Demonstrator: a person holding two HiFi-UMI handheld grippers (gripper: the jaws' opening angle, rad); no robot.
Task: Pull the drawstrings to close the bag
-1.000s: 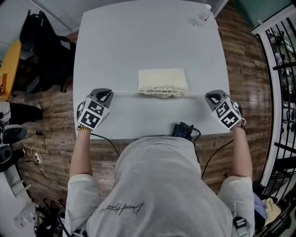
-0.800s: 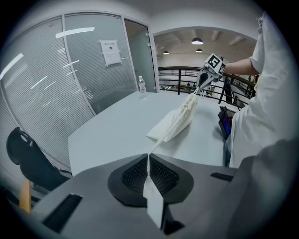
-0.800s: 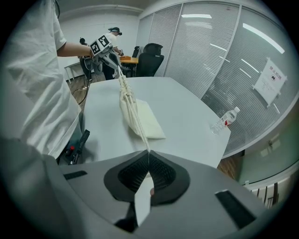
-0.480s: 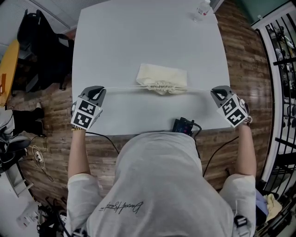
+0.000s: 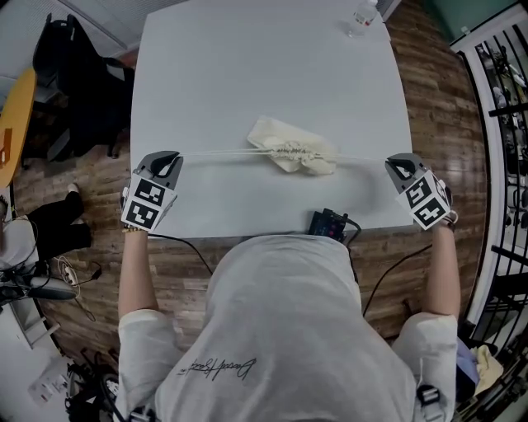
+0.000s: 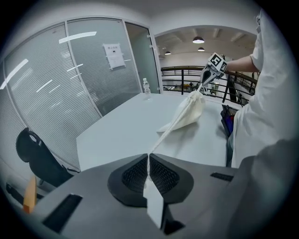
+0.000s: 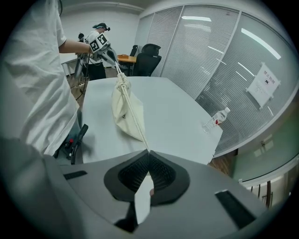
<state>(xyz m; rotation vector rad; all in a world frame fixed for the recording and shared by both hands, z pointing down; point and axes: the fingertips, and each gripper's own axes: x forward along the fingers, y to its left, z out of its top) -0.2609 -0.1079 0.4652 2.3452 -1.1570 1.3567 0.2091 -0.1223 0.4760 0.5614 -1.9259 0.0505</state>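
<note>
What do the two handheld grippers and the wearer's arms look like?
The left gripper and right gripper are grey, each with a white cube of black square markers and a trailing black cable. Tongs carry dark, cross-hatched pads. The person wears a white short-sleeved T-shirt.

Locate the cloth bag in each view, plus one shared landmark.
Head view: bag just above picture centre, mid-table.
Left gripper view: bag upper right of centre, on the string.
Right gripper view: bag left of centre, on the string.
Shared landmark: water bottle at the table's far corner.
</note>
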